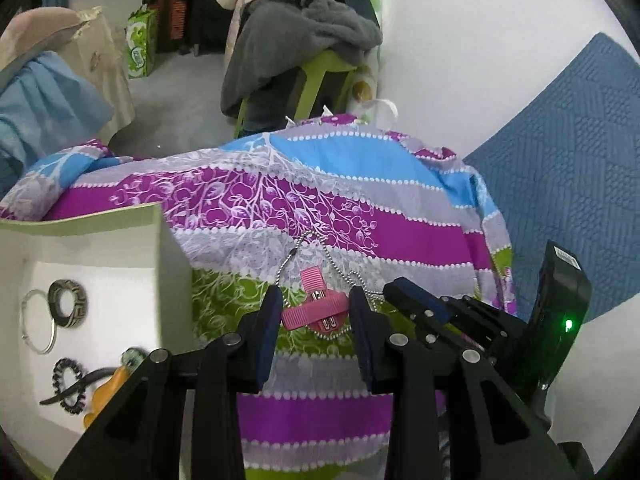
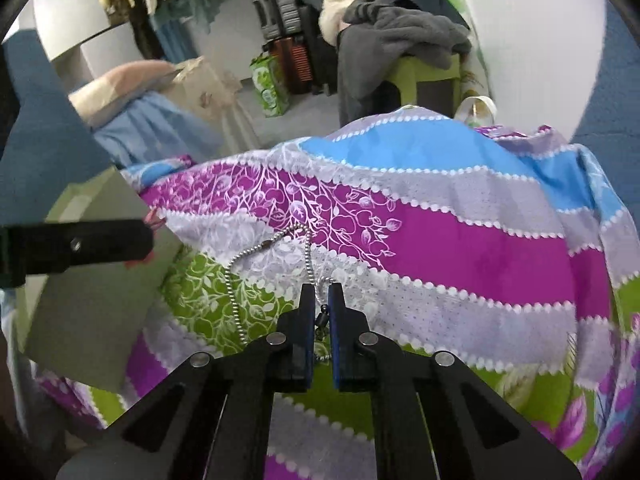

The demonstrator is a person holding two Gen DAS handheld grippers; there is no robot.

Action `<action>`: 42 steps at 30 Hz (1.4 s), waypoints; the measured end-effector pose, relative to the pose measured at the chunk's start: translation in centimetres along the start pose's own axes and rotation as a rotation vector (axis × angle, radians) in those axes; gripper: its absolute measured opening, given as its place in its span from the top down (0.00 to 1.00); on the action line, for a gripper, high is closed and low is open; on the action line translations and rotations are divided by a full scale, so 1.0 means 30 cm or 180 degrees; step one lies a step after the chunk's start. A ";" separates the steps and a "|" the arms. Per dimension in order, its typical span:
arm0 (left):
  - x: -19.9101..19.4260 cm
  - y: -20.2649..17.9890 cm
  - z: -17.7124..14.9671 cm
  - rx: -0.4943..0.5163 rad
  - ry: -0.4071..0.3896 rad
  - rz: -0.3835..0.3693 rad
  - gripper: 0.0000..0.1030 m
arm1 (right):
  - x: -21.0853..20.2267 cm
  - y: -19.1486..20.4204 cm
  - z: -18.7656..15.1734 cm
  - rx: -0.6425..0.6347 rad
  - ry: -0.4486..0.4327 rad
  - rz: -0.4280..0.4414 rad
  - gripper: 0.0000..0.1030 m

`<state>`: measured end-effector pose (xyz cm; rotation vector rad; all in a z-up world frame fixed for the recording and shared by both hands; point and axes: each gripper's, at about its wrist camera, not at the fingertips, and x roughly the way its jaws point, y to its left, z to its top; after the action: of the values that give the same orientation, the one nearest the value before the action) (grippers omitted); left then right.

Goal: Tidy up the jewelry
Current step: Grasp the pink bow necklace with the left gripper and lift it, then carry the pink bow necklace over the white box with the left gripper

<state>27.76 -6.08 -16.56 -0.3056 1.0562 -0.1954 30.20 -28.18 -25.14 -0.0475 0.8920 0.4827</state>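
Observation:
A pink ribbon hair clip point(image 1: 316, 306) lies on the patterned cloth point(image 1: 360, 220), between the fingers of my left gripper point(image 1: 316, 312), which touch its two ends. A silver ball chain point(image 1: 298, 254) loops on the cloth around the clip. My right gripper point(image 2: 320, 300) is shut on the chain point(image 2: 256, 250) near its clasp; it shows in the left wrist view point(image 1: 404, 292) just right of the clip. A white box point(image 1: 120, 276) at the left holds a bangle point(image 1: 40, 324), a dark ring point(image 1: 68, 302) and a black hair tie point(image 1: 68, 384).
An orange-handled item point(image 1: 106, 388) lies in the box. The box also shows in the right wrist view point(image 2: 92, 300) at the left, with my left gripper's finger point(image 2: 80, 246) over it. A green stool point(image 1: 320, 76) piled with clothes stands behind. A blue mat point(image 1: 568, 168) lies right.

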 end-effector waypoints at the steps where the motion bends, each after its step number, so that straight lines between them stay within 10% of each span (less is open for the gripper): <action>1: -0.014 0.005 -0.003 -0.0001 -0.0010 -0.0011 0.67 | -0.006 0.002 0.003 0.0009 -0.0009 -0.0007 0.96; 42: -0.742 0.126 0.068 0.0102 -0.0501 0.0109 0.67 | -0.680 0.491 0.398 -0.0122 -0.0651 0.0086 0.96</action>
<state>18.89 4.52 1.42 -0.2694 0.9010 -0.1547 21.96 -20.04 0.19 -0.0206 0.6837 0.5200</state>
